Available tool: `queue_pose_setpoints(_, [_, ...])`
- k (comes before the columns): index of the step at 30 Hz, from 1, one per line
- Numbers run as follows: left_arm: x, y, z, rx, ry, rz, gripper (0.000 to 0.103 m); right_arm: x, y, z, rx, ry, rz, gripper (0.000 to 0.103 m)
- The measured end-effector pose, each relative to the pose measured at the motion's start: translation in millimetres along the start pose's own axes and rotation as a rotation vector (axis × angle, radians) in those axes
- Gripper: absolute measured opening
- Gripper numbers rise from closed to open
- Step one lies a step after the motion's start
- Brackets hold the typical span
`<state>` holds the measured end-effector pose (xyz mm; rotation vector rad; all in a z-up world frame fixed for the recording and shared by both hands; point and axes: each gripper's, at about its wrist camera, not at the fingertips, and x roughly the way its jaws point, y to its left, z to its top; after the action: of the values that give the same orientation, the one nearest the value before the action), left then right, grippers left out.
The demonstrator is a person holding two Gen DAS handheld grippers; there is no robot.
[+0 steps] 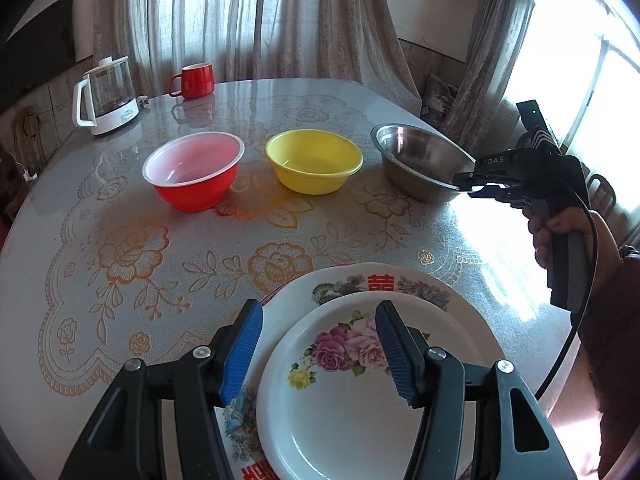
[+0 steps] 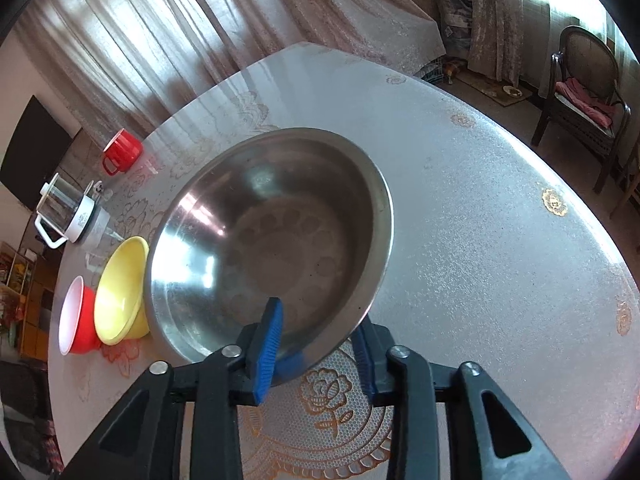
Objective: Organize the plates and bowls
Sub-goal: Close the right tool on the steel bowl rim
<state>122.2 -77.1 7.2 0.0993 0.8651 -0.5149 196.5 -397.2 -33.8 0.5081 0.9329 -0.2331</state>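
Note:
Three bowls stand in a row on the table: a red bowl [image 1: 192, 172] with a white inside, a yellow bowl [image 1: 314, 166] and a steel bowl [image 1: 420, 164]. My right gripper [image 1: 474, 188] is shut on the steel bowl's near rim. In the right wrist view one finger is inside the steel bowl [image 2: 272, 240] and the other is outside under the rim, with the right gripper [image 2: 318, 354] clamping the wall. My left gripper [image 1: 320, 354] is open above a small floral plate [image 1: 340, 412]. That plate lies on a larger plate [image 1: 452, 312], and nothing is between the pads.
A glass kettle [image 1: 108, 96] and a red mug [image 1: 196, 80] stand at the table's far left. A person's hand [image 1: 560, 232] holds the right gripper's handle. A chair [image 2: 584, 92] stands beyond the table's right edge. Curtains hang behind the table.

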Motion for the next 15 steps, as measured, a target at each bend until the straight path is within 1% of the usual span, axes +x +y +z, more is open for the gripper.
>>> queue_pose_setpoints(4, [2.6, -5.8, 7.7, 0.004, 0.003, -0.02, 0.06, -6.4, -1.7, -4.4, 0.004, 0.016, 0.042, 0.027])
queue_pose_setpoints(7, [5.9, -8.7, 15.0, 0.005, 0.008, -0.039, 0.06, -11.2, -10.4, -10.1, 0.057, 0.035, 0.113, 0.025])
queue_pose_setpoints(11, [11.9, -13.9, 26.2, 0.005, 0.012, -0.056, 0.061, -19.8, -14.9, -17.3, 0.078, 0.05, 0.17, 0.024])
queue_pose_setpoints(13, [15.5, -16.7, 31.4, -0.003, 0.013, -0.071, 0.063, -24.9, -14.7, -23.8, 0.072, 0.06, 0.201, 0.024])
queue_pose_setpoints(15, [21.8, -18.7, 38.1, -0.013, 0.025, -0.075, 0.063, -29.4, -13.9, -30.3, 0.055, 0.063, 0.208, 0.024])
